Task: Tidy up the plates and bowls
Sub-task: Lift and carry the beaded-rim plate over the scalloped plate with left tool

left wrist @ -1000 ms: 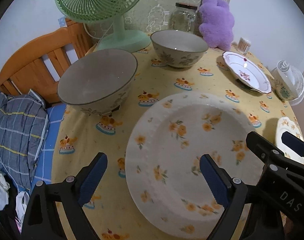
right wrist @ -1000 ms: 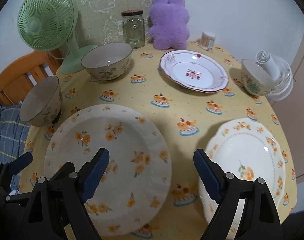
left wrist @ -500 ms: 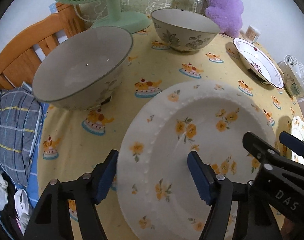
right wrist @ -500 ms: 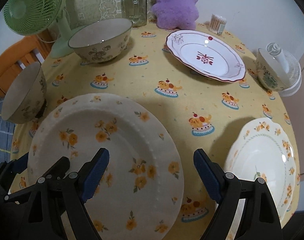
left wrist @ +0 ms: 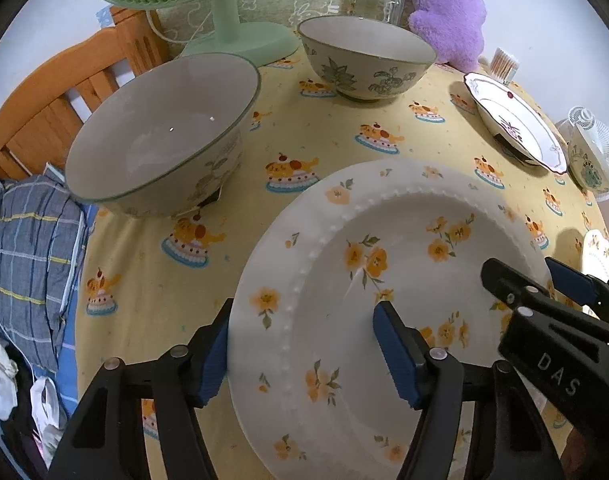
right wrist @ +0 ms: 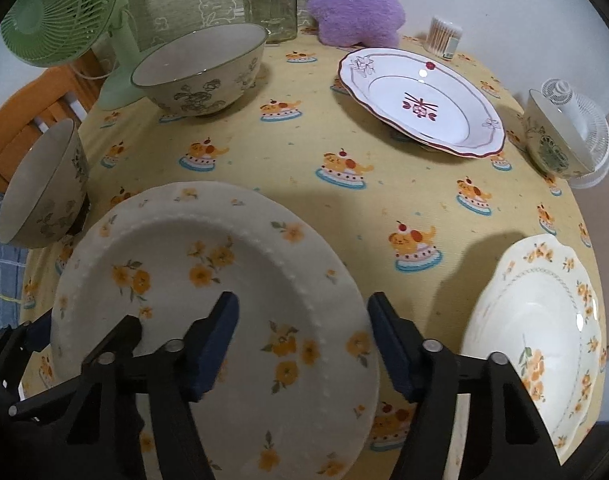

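Observation:
A large white plate with orange flowers [left wrist: 384, 300] [right wrist: 208, 304] lies at the near edge of the yellow tablecloth. My left gripper [left wrist: 304, 348] is open and straddles its left rim, one finger outside the rim and one over the plate. My right gripper [right wrist: 304, 344] is open and straddles its right rim. A grey-white bowl [left wrist: 160, 136] [right wrist: 40, 184] sits to the left, a leaf-patterned bowl [left wrist: 364, 60] [right wrist: 200, 72] behind it. A red-trimmed plate [right wrist: 420, 100], a cream flowered plate [right wrist: 536, 336] and a small bowl [right wrist: 552, 140] stand to the right.
A green fan [right wrist: 64, 20], a glass jar [right wrist: 270, 0], a purple plush toy [right wrist: 356, 0] and a cotton-swab box [right wrist: 444, 38] line the back. A small white fan [right wrist: 584, 132] is at the right edge. A wooden bed frame [left wrist: 64, 88] is to the left.
Both grippers moved forward and down onto the flowered plate; their jaws have narrowed and now straddle its left and right rims. The plate stays on the cloth.

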A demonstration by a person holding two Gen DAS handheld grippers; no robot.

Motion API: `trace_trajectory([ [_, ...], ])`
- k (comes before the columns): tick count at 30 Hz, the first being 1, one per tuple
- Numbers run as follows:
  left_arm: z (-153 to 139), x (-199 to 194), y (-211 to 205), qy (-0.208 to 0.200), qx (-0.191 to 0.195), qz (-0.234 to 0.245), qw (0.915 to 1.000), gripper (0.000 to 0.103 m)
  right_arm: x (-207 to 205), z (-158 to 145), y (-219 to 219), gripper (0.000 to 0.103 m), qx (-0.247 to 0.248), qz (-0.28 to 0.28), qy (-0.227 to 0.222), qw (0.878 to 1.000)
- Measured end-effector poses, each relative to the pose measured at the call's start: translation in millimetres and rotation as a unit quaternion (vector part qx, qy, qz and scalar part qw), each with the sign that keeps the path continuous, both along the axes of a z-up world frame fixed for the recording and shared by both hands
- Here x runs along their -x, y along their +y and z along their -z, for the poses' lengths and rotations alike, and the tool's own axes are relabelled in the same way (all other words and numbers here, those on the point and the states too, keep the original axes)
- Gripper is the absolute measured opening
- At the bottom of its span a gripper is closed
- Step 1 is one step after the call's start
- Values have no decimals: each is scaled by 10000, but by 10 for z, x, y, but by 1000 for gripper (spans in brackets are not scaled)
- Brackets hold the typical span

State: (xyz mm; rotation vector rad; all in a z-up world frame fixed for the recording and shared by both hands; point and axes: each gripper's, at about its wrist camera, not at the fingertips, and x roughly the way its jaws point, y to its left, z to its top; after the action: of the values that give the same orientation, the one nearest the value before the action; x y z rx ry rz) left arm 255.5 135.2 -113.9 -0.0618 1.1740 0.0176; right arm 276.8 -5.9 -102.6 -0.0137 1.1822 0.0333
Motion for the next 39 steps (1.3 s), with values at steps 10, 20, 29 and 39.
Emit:
trace_trajectory([
  [10,2,373,30,256,71,-82,9996,65,352,-32,-14,61,63,-203,189,9996],
  [20,21,553,-1,332,85,19,9994,71,644,65,-81,63,-184,-132,516,9984],
  [29,2,626,-22,397,50,92,9992,71,716,36,-94,60,-227,-70,594,9980],
  [39,-193,903,-86,467,70,52,9989,71,927,-159,-197,61,-342,21,674,9971],
])
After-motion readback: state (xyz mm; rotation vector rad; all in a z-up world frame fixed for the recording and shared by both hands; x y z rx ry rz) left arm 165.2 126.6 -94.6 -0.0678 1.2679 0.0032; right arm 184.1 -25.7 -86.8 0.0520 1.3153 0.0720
